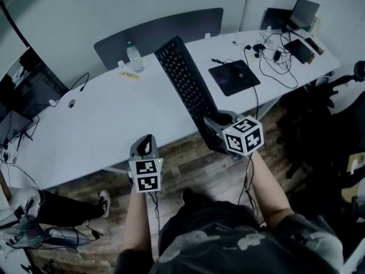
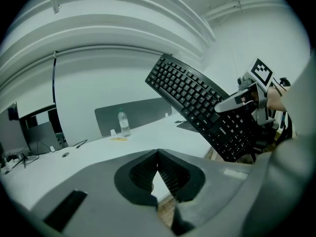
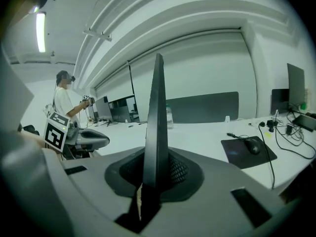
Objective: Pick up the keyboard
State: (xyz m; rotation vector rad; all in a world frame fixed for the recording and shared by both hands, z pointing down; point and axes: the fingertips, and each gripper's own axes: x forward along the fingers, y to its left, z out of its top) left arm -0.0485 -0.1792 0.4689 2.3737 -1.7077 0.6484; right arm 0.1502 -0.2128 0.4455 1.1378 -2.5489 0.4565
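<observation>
Insp. note. R tongs (image 3: 152, 177) were clamped on the keyboard (image 1: 190, 89), pads pressing both faces close to its near short end. Keyboard was clear of the table (image 1: 85, 124), held in the air and reaching away from the R tongs, out over the table edge. Seen along those jaws it stood on edge, thin side up. Seen from the L side, its key face was turned toward the L tongs and tilted, far end higher.

L tongs (image 2: 158, 157) were fully closed, pads meeting, nothing betw. them. They sat left of the R tongs, apart from the keyboard, tip aimed at the table edge.

Ahead of the L tongs on the table: a water bottle (image 1: 134, 57), upright, w/ a small yellow item (image 1: 129, 75) just beside it, both in front of a grey divider panel (image 1: 159, 32). Ahead & right of the R tongs: a dark mouse pad (image 1: 234, 77) w/ a mouse (image 1: 240, 73) on it, then a tangle of cables (image 1: 279, 61) further right. Monitors (image 1: 25, 84) stood far left of the L tongs. A second person (image 3: 62, 100) showed beyond the L tongs in the right gripper view, arms raised. What that person held could not be made out.
</observation>
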